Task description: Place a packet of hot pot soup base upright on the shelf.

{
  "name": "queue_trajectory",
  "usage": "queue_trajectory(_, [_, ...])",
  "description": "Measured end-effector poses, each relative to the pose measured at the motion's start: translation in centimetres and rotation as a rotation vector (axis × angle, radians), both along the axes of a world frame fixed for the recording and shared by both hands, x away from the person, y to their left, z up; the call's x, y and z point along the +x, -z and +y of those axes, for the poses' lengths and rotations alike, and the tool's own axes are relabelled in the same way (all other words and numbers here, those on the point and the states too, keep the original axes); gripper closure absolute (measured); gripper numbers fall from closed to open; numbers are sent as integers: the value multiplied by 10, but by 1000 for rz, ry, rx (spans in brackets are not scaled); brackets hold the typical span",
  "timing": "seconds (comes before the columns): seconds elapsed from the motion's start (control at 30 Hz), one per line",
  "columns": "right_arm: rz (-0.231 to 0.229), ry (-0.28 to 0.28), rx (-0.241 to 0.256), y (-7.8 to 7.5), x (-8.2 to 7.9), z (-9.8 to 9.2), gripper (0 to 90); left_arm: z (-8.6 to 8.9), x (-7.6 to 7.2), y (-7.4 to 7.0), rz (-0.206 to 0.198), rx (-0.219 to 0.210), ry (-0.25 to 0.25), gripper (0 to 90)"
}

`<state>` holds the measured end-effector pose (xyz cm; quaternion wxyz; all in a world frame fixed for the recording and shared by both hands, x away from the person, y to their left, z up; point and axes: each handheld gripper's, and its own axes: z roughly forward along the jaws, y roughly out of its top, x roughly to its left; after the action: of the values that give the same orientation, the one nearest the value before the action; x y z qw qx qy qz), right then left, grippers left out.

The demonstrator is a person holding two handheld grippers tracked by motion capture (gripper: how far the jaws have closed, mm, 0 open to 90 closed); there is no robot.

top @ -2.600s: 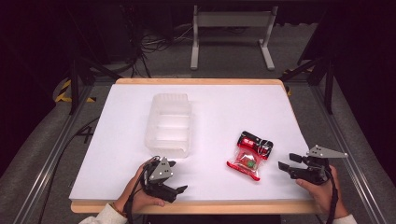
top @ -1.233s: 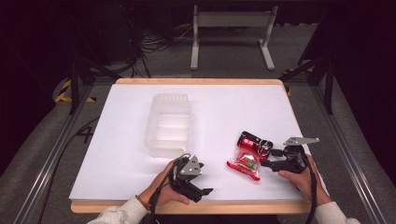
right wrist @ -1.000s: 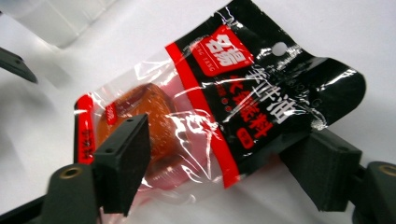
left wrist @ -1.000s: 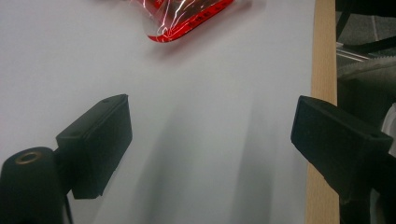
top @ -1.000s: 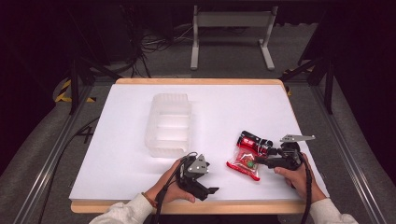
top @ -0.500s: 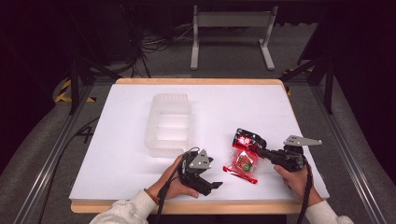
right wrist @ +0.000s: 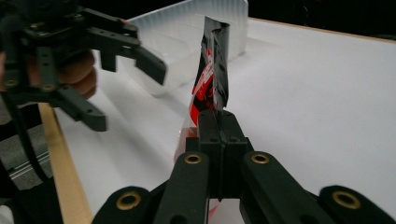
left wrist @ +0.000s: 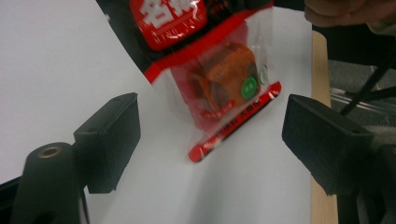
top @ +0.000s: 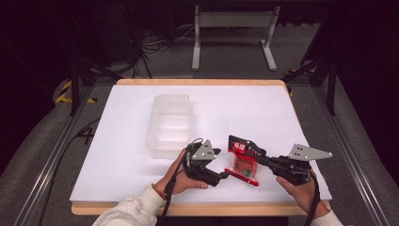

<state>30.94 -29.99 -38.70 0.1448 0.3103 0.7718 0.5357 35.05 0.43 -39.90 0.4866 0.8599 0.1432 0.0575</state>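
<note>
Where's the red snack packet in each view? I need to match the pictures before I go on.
High view: snack packet near the table's front edge, right of centre, between the two tongs.
Left gripper view: packet at top centre, lying on the white table ahead of the open jaws.
Right gripper view: packet at centre, standing on edge, pinched in the shut jaws.
Shared landmark: the clear tray behind the packet, also at the right gripper view's top.

Black jaws, brass screws, cream sleeve (top: 126, 212).

Red and clear snack packet (top: 243, 162), orange-brown snack inside, tilted up on edge, lower red seam on table.
</note>
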Motion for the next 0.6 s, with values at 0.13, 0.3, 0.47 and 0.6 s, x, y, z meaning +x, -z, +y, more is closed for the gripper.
queue_trajectory(0.13, [-61, -24, -21, -8, -10, 7, 900, -7, 4, -3, 6, -33, -16, 243])
queue_trajectory(0.3, [-81, -53, -30, -10, -15, 12, 900, -7, 7, -6, 4, -67, -8, 434])
queue_trajectory(0.47, [-95, -62, -40, -10, -18, 16, 900, 0, 7, -9, -46, -54, -30, 685])
queue_trajectory(0.6, [-101, -66, -39, -12, -19, 17, 900, 3, 6, -12, -62, -55, -22, 855])
